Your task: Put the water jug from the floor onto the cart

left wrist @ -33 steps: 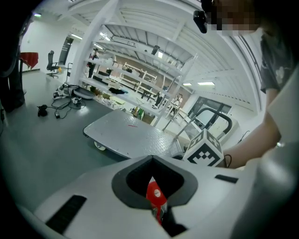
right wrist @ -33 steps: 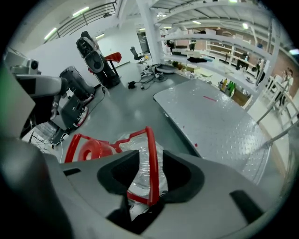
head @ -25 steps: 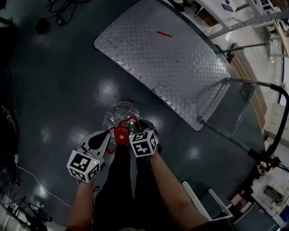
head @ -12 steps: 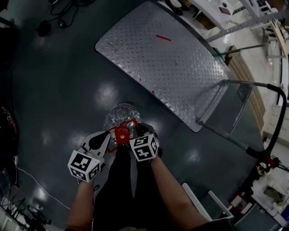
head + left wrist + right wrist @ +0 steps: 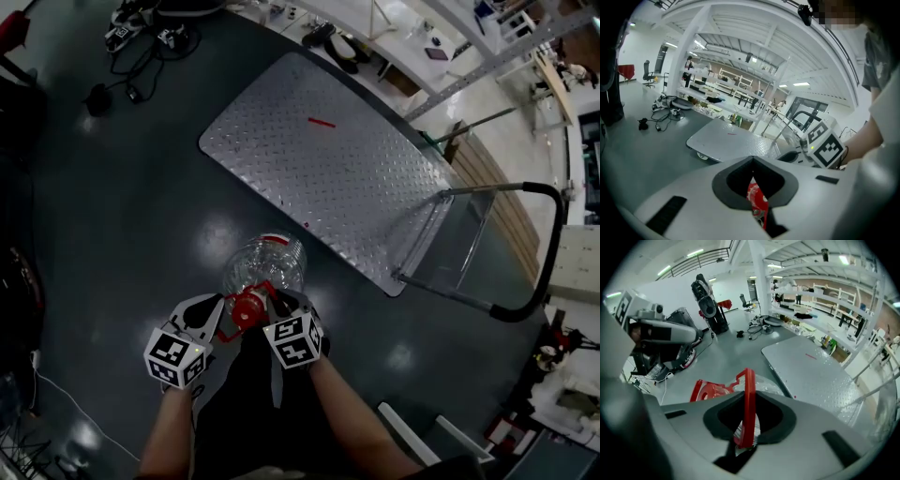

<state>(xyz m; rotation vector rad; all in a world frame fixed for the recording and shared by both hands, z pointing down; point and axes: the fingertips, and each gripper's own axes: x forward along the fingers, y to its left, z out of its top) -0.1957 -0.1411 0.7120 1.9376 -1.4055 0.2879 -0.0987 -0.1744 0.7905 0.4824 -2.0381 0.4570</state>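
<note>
The clear water jug [image 5: 267, 265] with a red cap [image 5: 246, 307] and red carry handle [image 5: 749, 399] hangs just above the dark floor, close in front of the person. My left gripper [image 5: 223, 316] is shut on the red handle from the left; red plastic [image 5: 757, 204] shows pinched between its jaws. On the handle's right side my right gripper [image 5: 273, 306] is shut on it, and the red strap stands upright between its jaws. The cart [image 5: 328, 183], a low steel tread-plate platform with a black push handle [image 5: 548, 253], stands beyond the jug to the upper right.
Cables and small gear [image 5: 131, 37] lie on the floor at the far left. White shelving racks [image 5: 469, 47] line the far side behind the cart. A white frame [image 5: 417, 436] stands at the lower right, and a thin white cable [image 5: 56, 380] runs at the lower left.
Both grippers have risen with the jug's handle in them. The jug has come up with them and now looks larger and nearer to the head camera.
</note>
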